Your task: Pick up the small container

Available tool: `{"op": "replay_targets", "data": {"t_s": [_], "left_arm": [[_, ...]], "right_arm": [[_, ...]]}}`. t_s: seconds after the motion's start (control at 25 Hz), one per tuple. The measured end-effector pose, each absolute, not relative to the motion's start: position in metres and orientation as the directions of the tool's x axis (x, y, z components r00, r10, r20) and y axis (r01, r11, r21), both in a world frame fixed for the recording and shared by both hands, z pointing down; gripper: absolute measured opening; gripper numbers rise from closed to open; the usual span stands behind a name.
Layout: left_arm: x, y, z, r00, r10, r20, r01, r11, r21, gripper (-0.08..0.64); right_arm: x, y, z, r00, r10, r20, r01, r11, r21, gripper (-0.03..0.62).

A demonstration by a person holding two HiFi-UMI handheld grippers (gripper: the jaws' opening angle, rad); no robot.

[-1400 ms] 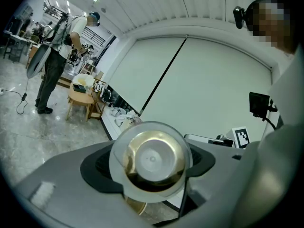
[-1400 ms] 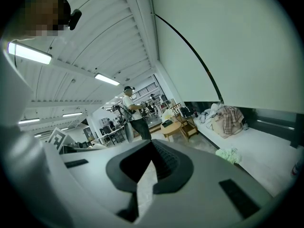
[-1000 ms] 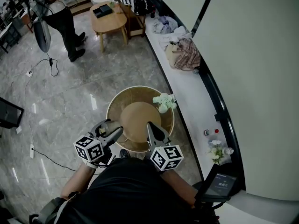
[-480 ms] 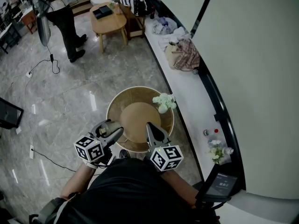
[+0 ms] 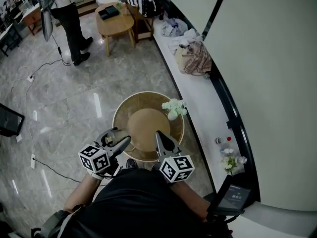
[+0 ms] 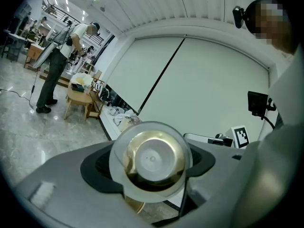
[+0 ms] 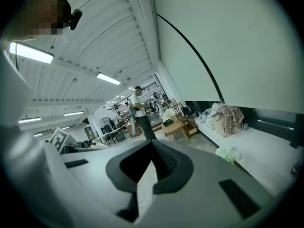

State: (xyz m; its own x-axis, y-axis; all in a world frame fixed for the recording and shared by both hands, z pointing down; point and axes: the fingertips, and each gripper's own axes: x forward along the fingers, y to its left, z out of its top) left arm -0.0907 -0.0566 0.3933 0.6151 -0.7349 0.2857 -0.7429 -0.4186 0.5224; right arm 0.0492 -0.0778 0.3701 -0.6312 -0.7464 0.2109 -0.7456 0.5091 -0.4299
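The small container [image 6: 152,158], a clear round pot with a gold-coloured inside, sits end-on between the jaws of my left gripper [image 6: 151,177], which is shut on it. In the head view the left gripper [image 5: 118,137] hovers at the near left rim of a round wooden table [image 5: 122,114], and the container [image 5: 107,139] shows as a small yellowish ring between the jaws. My right gripper [image 5: 159,134] hangs over the table's near right edge. In its own view the right gripper [image 7: 151,165] has its jaws closed together with nothing between them.
A bunch of white flowers [image 5: 174,108] lies on the table's far right. A white ledge [image 5: 208,113] runs along the curved wall with clothes [image 5: 195,56], small bottles [image 5: 223,140] and a tablet [image 5: 234,196]. A person [image 5: 67,14] stands far left by a small wooden table [image 5: 115,21]. A cable [image 5: 44,163] crosses the floor.
Both grippers hold still. The person in the background has shifted a little toward the top of the view.
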Motion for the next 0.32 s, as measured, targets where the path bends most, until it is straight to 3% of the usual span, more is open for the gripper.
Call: {"op": "replay_targets", "data": {"t_s": [0.32], "left_arm": [[-0.0950,-0.0615,0.3950,0.614,-0.732,0.296,-0.745,-0.413,0.525,0.334]], "right_arm": [[0.0480,-0.0803,0.3692,-0.626,-0.748,0.220,-0.750,0.498,-0.436,0.006]]}}
